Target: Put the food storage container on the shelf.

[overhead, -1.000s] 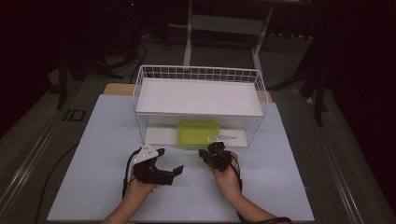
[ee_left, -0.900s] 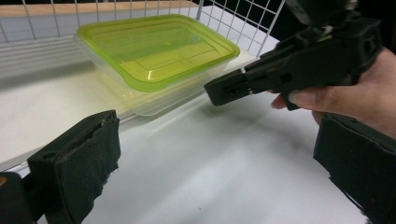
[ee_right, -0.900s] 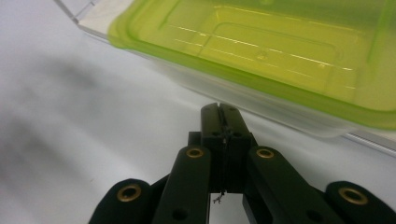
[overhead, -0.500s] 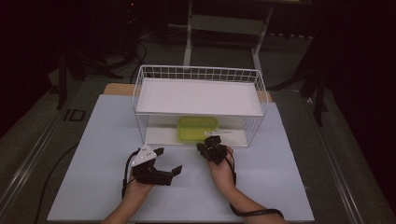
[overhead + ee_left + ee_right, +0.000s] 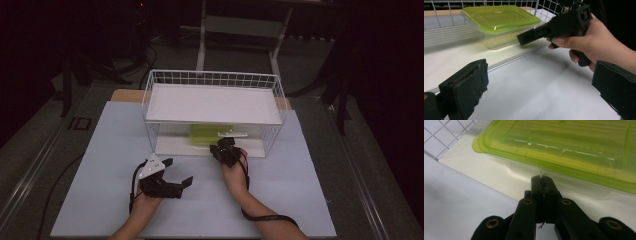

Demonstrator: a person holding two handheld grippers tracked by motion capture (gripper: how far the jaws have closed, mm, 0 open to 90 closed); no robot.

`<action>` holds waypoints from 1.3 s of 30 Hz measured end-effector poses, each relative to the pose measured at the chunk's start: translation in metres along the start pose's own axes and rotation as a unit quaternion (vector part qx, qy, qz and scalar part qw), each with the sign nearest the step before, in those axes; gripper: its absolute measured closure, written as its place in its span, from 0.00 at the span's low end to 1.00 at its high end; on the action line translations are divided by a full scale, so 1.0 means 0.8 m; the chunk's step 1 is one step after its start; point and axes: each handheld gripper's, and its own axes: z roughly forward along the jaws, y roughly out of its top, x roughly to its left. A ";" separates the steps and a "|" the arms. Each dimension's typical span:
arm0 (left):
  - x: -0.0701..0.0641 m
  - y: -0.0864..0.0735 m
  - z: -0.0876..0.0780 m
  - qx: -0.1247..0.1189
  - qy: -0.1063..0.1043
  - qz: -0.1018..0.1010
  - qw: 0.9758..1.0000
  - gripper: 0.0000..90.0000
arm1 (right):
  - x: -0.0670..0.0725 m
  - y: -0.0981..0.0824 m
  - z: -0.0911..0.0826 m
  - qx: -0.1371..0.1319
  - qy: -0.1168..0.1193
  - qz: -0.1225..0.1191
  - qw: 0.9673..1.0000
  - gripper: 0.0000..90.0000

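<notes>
Now the right gripper (image 5: 226,148) has moved forward from mid-table to the open front of the white wire basket (image 5: 150,100), which sits at the far middle of the white table (image 5: 100,200); a second ago it was back nearer the person, level with the left gripper (image 5: 170,175). Its jaws are pressed together with nothing between them, same as before, tips right at the near side wall of the clear food container with the green lid (image 5: 564,147), just under the lid rim; whether they actually touch it is hard to tell. The container sits on the basket's lower white shelf (image 5: 446,62), toward the front edge, under the upper shelf (image 5: 210,102). The left gripper has not shifted: it hovers over the near-left part of the table, jaws spread wide and empty, pointing toward the right hand (image 5: 596,42). Likely meaning: the reach is done and the container is next to be handled, but closed jaws can only push or nudge; a grab on the lid edge would need them opened first.
</notes>
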 end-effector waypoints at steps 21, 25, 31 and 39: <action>-0.005 -0.002 0.002 0.002 -0.006 0.003 1.000 0.02 | -0.009 0.015 0.017 0.004 -0.016 0.019 1.000 0.99; -0.005 -0.003 0.002 0.003 -0.007 0.003 1.000 0.02 | -0.007 0.016 0.019 0.004 -0.013 0.016 1.000 0.99; -0.004 -0.002 0.002 0.002 -0.008 -0.001 1.000 0.02 | -0.002 0.013 0.015 0.005 -0.008 0.010 1.000 0.93; -0.002 0.001 -0.001 -0.004 -0.011 0.002 1.000 0.02 | 0.021 0.001 -0.018 -0.013 0.021 -0.039 0.999 0.79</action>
